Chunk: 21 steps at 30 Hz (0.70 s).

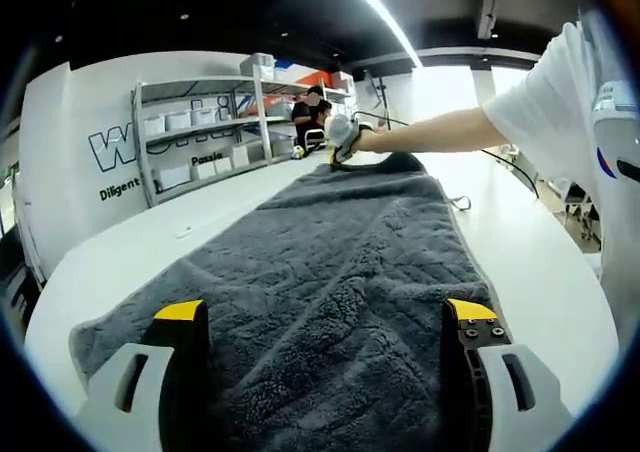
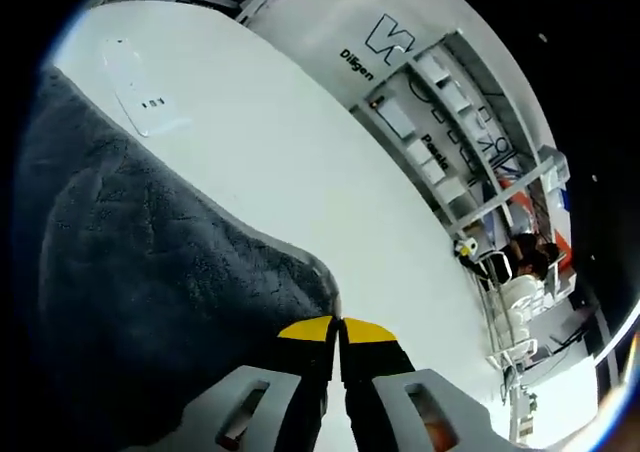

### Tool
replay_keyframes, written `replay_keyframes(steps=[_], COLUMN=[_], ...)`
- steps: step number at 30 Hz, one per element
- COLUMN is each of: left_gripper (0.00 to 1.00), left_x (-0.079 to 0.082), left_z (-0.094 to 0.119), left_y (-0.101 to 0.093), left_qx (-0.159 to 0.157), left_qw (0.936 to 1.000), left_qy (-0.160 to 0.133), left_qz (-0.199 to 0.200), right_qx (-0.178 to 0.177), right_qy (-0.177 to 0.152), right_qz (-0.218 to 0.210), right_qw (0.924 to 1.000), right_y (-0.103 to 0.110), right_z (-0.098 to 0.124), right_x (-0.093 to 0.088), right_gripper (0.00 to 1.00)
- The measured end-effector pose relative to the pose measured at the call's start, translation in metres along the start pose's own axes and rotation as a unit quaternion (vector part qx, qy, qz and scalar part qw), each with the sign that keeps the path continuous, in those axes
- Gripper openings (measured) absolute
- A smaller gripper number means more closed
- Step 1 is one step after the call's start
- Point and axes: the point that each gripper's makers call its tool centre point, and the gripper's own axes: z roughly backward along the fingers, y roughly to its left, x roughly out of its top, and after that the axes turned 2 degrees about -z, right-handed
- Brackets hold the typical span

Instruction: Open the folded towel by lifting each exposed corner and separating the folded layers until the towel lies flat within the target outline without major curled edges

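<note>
A dark grey towel (image 1: pixel 330 282) lies stretched along a white table (image 1: pixel 140 252). At the towel's far end, the right gripper (image 2: pixel 338 334) has its jaws pressed together on a corner, apparently to pull it flat. The left gripper (image 1: pixel 325 317) hovers jaws apart over the near end. No target outline is discernible.

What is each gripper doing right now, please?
Left gripper: open, over the towel.
Right gripper: shut on the towel's edge.
</note>
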Motion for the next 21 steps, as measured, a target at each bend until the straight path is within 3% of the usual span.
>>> replay_keyframes(steps=[2,5,12,21], left_gripper=[0.96,0.96,0.96,0.96], left_x=[0.001,0.002,0.007,0.016], left_z=[0.000,0.001,0.004,0.010], left_y=[0.000,0.000,0.001,0.007], left_qx=[0.001,0.003,0.007,0.017], left_qw=[1.0000,1.0000,0.9999,0.9993], left_qy=[-0.001,-0.003,-0.010,-0.031], left_qz=[-0.002,-0.003,-0.007,-0.015], right_qx=[0.010,0.009,0.004,0.011], right_qy=[0.006,0.009,0.013,-0.035], right_qz=[-0.043,-0.063,-0.073,-0.093], right_qw=[0.9990,0.9980,0.9972,0.9950], right_y=[0.002,-0.005,-0.021,-0.035], right_z=[0.002,0.004,0.027,0.079], right_x=[-0.004,-0.006,-0.008,0.012], right_gripper=[0.00,0.07,0.12,0.17])
